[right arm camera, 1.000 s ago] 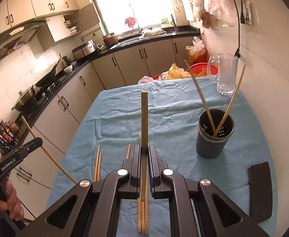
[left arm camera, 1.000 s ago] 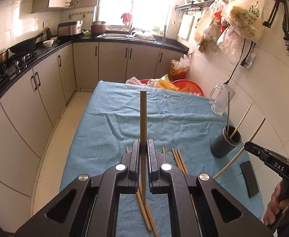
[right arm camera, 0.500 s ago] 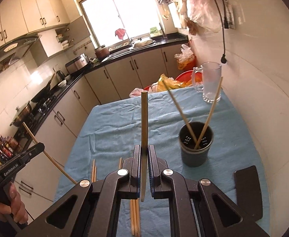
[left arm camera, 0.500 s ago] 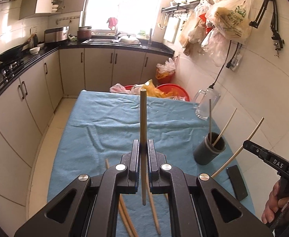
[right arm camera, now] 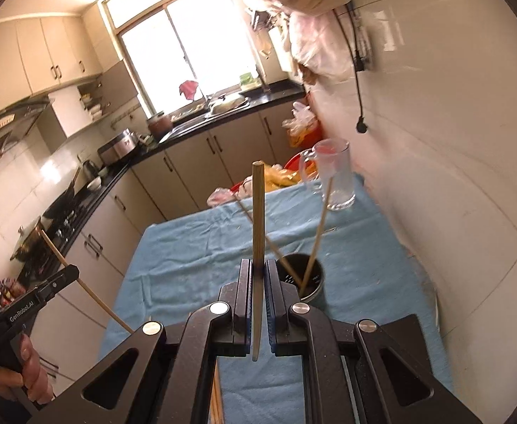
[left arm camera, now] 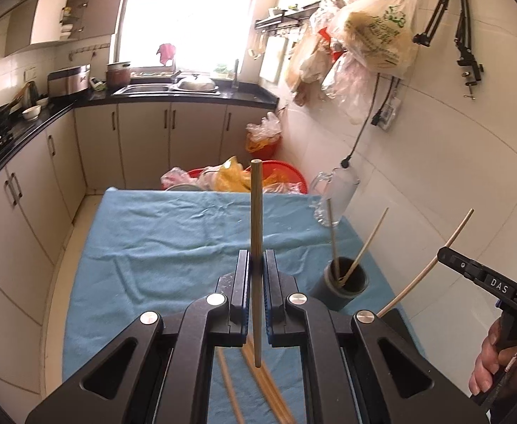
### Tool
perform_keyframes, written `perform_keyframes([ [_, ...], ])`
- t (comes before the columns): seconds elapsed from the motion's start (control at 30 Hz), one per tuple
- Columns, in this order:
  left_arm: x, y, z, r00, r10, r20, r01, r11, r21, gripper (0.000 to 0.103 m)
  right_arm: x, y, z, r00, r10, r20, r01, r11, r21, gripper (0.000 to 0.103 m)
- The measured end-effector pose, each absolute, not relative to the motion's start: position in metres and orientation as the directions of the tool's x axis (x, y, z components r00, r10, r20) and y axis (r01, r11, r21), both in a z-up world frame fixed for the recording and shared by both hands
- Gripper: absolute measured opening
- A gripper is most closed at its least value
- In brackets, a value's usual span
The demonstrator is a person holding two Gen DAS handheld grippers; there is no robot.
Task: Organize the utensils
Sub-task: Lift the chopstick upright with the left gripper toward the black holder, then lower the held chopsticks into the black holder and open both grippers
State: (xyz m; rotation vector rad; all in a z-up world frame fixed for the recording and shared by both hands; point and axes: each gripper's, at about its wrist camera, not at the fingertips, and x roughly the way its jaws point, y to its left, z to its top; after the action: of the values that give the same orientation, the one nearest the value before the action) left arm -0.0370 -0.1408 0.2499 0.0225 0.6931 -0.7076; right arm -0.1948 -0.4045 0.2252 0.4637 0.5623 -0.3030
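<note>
My left gripper [left arm camera: 256,259] is shut on a wooden chopstick [left arm camera: 256,219] that stands upright between the jaws, high above the blue-clothed table [left arm camera: 173,233]. My right gripper [right arm camera: 257,268] is shut on another chopstick [right arm camera: 257,212], also upright. A dark grey utensil holder [left arm camera: 343,284] with two chopsticks in it stands at the table's right; in the right wrist view the holder [right arm camera: 308,282] is just right of my jaws. Several loose chopsticks [left arm camera: 258,381] lie on the cloth below the left gripper. The right gripper also shows at the right edge of the left wrist view [left arm camera: 449,258].
A glass mug [right arm camera: 332,180] stands at the far right corner of the table. A black flat object [right arm camera: 399,325] lies near the holder. Red basins with plastic bags [left arm camera: 244,176] sit behind the table. A white tiled wall runs along the right; cabinets run along the left.
Both grippers have risen and tilted up with their chopsticks still held. The table and the holder now look lower and farther off, and the right gripper has swung towards the holder.
</note>
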Motion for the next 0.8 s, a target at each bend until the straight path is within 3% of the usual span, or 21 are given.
perform_keyframes([
  [0.47,-0.029,-0.232,0.298,0.465,-0.718,-0.517,0.704,0.655,-0.276,0.006,-0.203,-0.462,0.26,0.835,-0.213,-0.508,0.439,0.815,0.379,0.007],
  [0.8,0.004,-0.297,0.269,0.413,-0.706,-0.575,0.67,0.663,-0.332,0.006,-0.167,-0.501,0.232,0.806,-0.177,-0.564,0.463,0.782,0.417,0.007],
])
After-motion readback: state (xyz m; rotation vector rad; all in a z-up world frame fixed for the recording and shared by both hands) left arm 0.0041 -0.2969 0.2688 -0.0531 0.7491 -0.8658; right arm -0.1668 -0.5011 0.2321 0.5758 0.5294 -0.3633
